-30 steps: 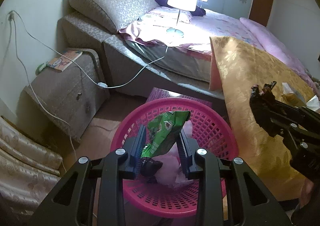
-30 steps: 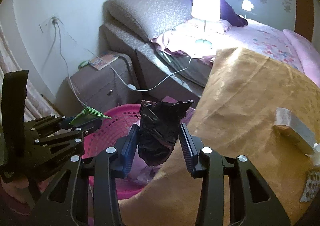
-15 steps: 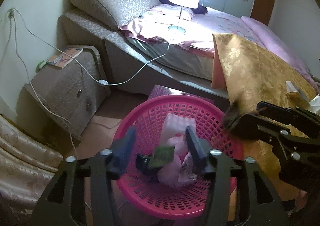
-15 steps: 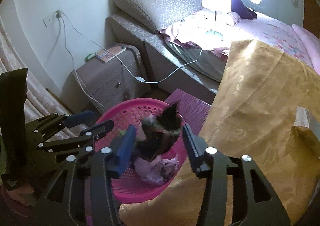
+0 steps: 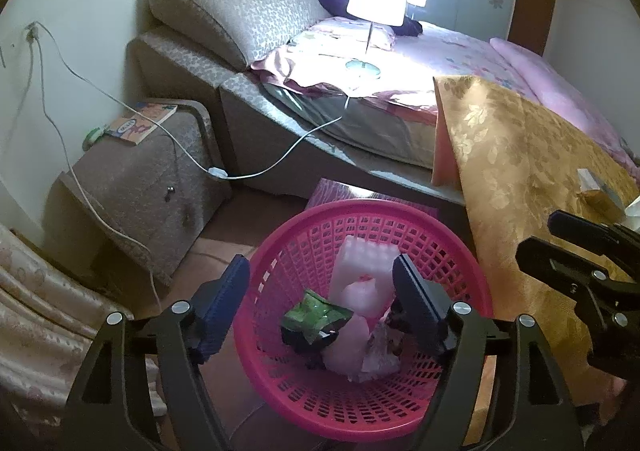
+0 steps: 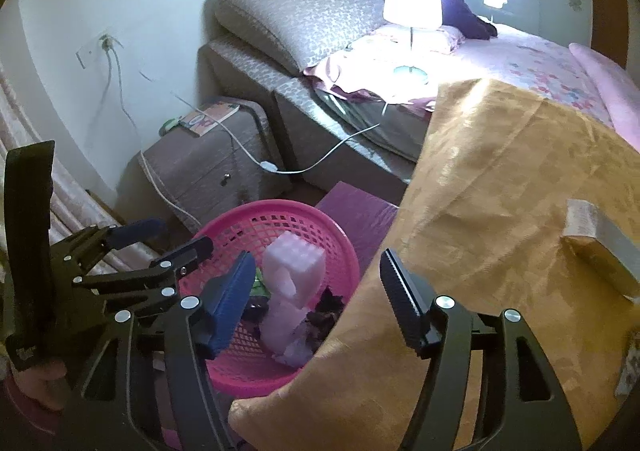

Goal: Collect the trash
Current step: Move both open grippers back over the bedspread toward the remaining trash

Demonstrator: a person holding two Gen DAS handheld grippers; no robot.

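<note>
A pink plastic basket [image 5: 452,251] stands on the floor beside the bed; it also shows in the right wrist view [image 6: 240,227]. In it lie a green wrapper [image 5: 316,315], a white foam block [image 5: 364,263], pale pink plastic and a dark black bag [image 6: 326,311]. My left gripper [image 5: 322,305] is open and empty just above the basket. My right gripper [image 6: 318,295] is open and empty over the basket's right rim and the gold cloth [image 6: 500,187]. A small wrapped box [image 6: 600,239] lies on the gold cloth at the right.
A grey bedside cabinet [image 5: 140,187] with a book [image 5: 140,123] stands left of the basket. A white cable [image 5: 280,159] runs from the wall socket to a lit lamp [image 5: 376,7] on the bed. A purple box [image 5: 340,191] sits behind the basket.
Both grippers opened. The green wrapper fell from the left gripper and the black bag from the right gripper into the basket. Both grippers have drawn back slightly.
</note>
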